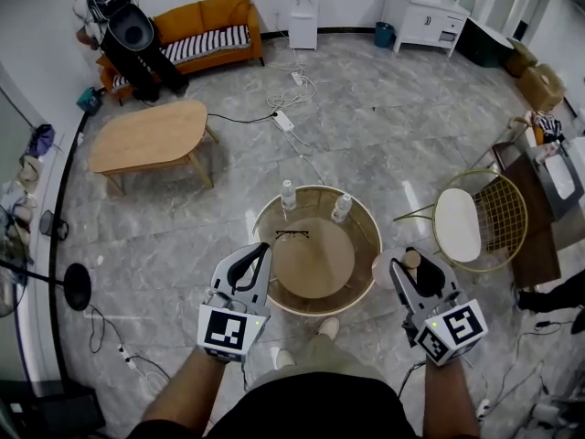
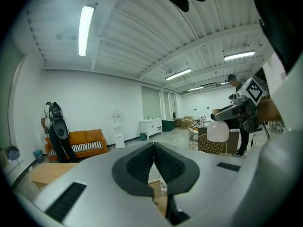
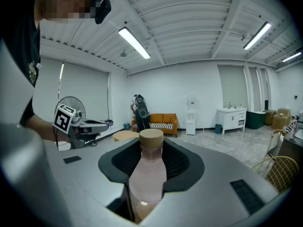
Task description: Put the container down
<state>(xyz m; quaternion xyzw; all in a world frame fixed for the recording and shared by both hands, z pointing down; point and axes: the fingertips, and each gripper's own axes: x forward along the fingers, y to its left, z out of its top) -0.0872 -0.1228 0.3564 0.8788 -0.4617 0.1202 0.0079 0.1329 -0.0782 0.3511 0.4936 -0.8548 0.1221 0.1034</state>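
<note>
At the round table's [image 1: 311, 260] eight o'clock, the left gripper [image 1: 263, 251] has its jaws pressed together on nothing. At four o'clock, just outside the rim, the right gripper [image 1: 410, 265] pinches the pinkish, tan-capped container [image 3: 147, 173] upright.

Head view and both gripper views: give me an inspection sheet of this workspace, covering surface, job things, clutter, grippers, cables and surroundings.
Surface: round gold-rimmed table, just in front of the person.
Job's things: tan-capped bottle, upright in the right gripper, not yet set down; two more bottles stand at the table's far edge.
Clutter: pair of glasses on the table.
Grippers: right gripper shut on the tan-capped bottle; left gripper shut, empty.
Cables: power strip with white cables on the floor beyond the table.
Surroundings: orange sofa, wooden coffee table, wire chair, water dispenser.
</note>
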